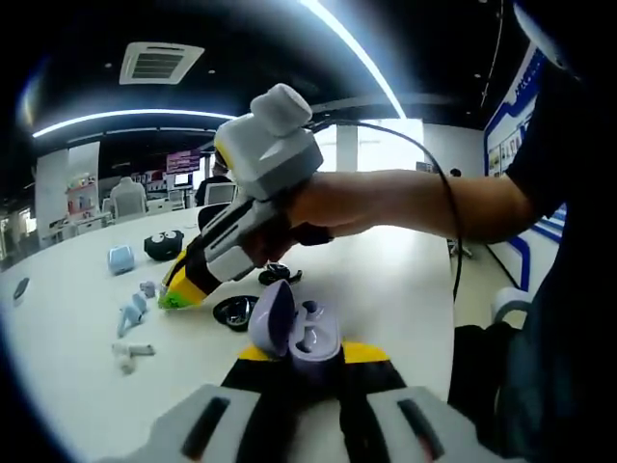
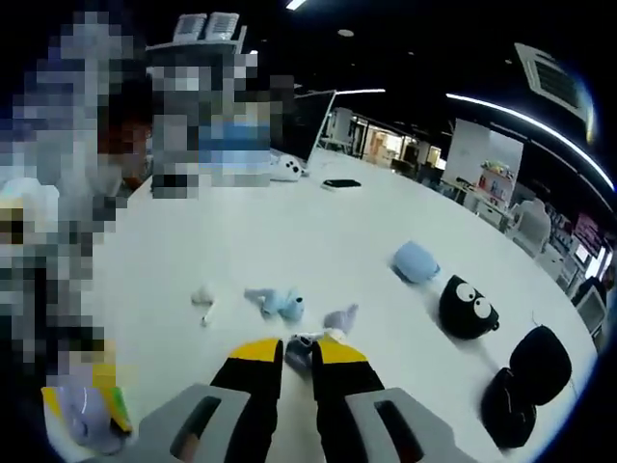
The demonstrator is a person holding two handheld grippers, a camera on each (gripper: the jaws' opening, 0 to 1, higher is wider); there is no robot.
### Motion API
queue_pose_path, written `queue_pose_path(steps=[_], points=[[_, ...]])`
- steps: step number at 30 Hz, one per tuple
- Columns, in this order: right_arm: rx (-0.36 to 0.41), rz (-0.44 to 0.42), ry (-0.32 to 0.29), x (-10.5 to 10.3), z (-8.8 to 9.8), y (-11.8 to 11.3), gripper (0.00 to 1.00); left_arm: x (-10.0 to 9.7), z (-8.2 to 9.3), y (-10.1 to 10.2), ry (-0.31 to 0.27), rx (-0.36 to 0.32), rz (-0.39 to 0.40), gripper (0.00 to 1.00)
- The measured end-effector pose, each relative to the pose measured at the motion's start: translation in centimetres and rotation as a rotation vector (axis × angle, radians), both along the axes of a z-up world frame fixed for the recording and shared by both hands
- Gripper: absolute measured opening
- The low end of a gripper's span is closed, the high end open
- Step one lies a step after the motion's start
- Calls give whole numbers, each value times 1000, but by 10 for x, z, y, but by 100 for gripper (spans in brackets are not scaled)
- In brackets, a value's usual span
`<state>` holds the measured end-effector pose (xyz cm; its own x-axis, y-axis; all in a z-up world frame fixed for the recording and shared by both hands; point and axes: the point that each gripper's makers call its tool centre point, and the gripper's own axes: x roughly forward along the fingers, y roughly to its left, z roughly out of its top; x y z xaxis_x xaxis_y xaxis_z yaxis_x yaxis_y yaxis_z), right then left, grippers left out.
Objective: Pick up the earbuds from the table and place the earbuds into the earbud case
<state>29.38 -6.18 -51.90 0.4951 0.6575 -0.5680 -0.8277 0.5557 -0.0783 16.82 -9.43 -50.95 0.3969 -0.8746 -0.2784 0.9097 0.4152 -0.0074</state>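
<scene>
The left gripper [image 1: 294, 362] is holding the open purple earbud case [image 1: 294, 328] tight between its jaws, while the right gripper [image 2: 297, 365] is reaching down on the tabletop [image 2: 289, 241] with its jaws nearly closed around a small earbud [image 2: 301, 344]. I think the next move is lifting that earbud over to the case. The earbud is mostly hiding between the jaws, so I cannot tell if it is gripped.

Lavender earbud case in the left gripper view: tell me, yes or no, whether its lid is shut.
No. The lavender earbud case sits between the left gripper's tips with its lid swung up, showing the moulded wells inside.
</scene>
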Motion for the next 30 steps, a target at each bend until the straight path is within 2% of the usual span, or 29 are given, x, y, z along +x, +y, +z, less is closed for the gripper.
queue_pose_path(steps=[2, 7, 14, 20, 30], points=[[25, -9, -19, 5, 4, 1, 12, 0, 0, 0, 0, 0, 0, 19], [26, 0, -13, 5, 2, 1, 12, 0, 0, 0, -1, 0, 0, 19], [44, 66, 46, -5, 3, -3, 12, 0, 0, 0, -1, 0, 0, 19], [-1, 117, 29, -11, 3, -15, 15, 1, 0, 0, 0, 0, 0, 19], [-42, 106, 2, -8, 4, -32, 14, 0, 0, 0, 0, 0, 1, 19]])
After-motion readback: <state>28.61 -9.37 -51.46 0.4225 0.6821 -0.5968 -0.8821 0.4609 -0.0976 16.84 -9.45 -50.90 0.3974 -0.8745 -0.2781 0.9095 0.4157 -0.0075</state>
